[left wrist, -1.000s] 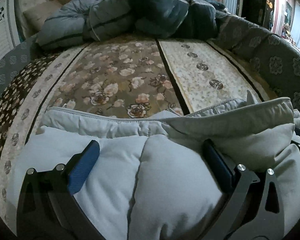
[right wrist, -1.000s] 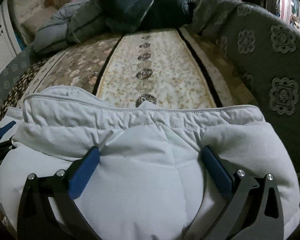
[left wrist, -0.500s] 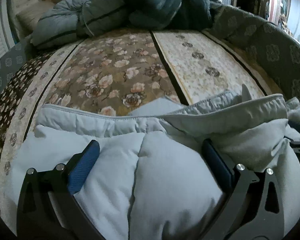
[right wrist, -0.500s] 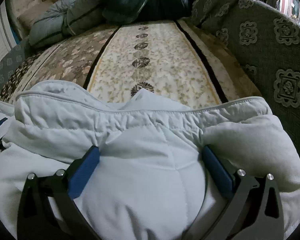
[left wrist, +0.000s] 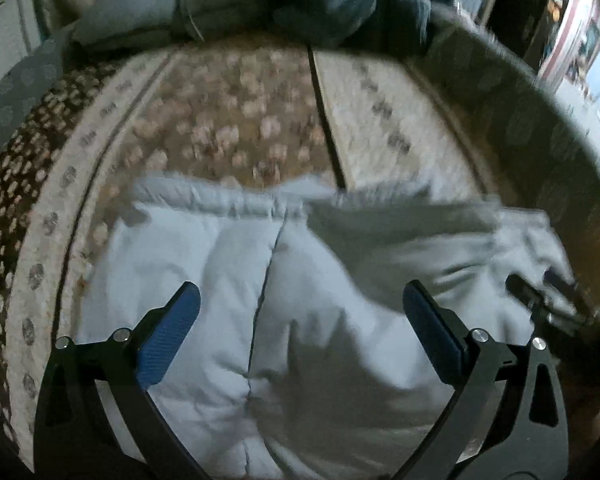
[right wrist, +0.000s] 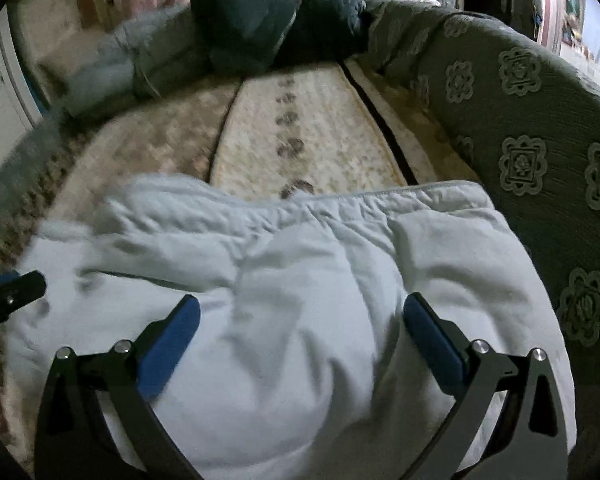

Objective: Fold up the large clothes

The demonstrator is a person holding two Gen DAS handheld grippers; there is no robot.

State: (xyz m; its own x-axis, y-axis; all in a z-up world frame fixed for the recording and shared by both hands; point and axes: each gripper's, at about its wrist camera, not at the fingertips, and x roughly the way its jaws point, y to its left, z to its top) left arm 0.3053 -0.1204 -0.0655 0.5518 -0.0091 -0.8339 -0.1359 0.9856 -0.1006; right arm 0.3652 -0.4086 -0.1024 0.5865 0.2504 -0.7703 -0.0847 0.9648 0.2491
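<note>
Now your left gripper (left wrist: 300, 332) has pulled back and up from the pale padded garment (left wrist: 228, 280): a second ago the fabric bulged between its fingers, and now more of the floral sofa seat (left wrist: 228, 136) shows beyond. Both pairs of fingers stand wide open, gripping nothing. Your right gripper (right wrist: 300, 336) hovers over the garment's folded right half (right wrist: 332, 264), so this fold looks laid.

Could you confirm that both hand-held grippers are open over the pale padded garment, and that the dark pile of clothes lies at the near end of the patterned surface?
Not quite: the dark pile lies at the far end, as the right wrist view shows. Both hand-held grippers, left and right, are indeed open over the pale garment.
</note>
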